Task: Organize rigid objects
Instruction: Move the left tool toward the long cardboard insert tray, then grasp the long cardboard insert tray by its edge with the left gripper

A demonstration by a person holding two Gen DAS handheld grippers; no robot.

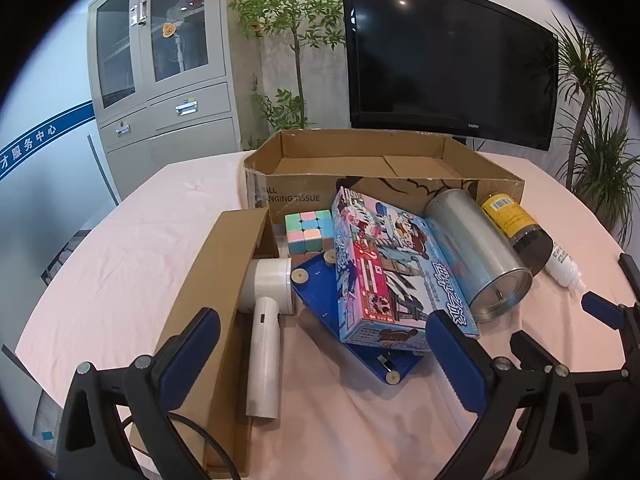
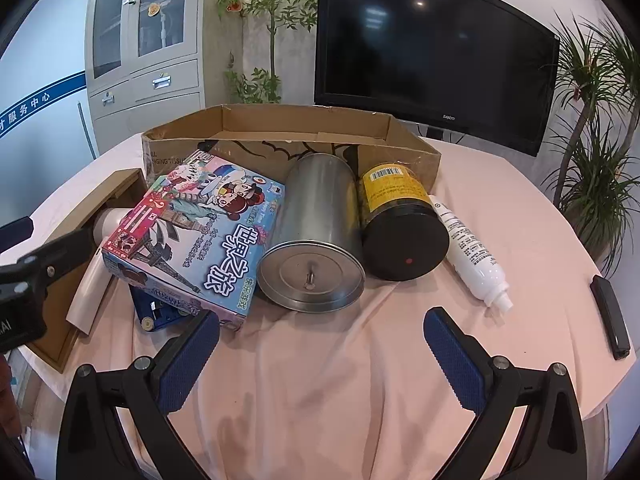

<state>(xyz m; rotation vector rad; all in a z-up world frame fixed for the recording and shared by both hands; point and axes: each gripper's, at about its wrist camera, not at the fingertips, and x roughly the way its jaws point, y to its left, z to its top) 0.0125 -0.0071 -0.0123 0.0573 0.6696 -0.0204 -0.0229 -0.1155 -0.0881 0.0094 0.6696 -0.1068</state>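
An open cardboard box [image 1: 360, 136] stands at the back of the pink-clothed table. In front of it lie a pastel puzzle cube [image 1: 310, 230], a colourful game box [image 1: 384, 268] resting on a blue board [image 1: 316, 292], a metal tin [image 1: 476, 252] on its side, a yellow-label jar [image 1: 516, 224] and a white bottle [image 1: 564, 264]. A white handheld device [image 1: 266, 320] leans on a flat brown carton [image 1: 224, 280]. My left gripper [image 1: 320, 344] hovers open before the game box. My right gripper [image 2: 320, 336] is open and holds nothing, short of the tin [image 2: 316, 232] and jar [image 2: 400, 224].
A black remote-like bar [image 2: 610, 316] lies near the table's right edge. A dark television [image 1: 448, 60], potted plants [image 1: 592, 152] and a grey cabinet [image 1: 160, 60] stand behind the table. Bare cloth [image 2: 340, 380] stretches in front of the right gripper.
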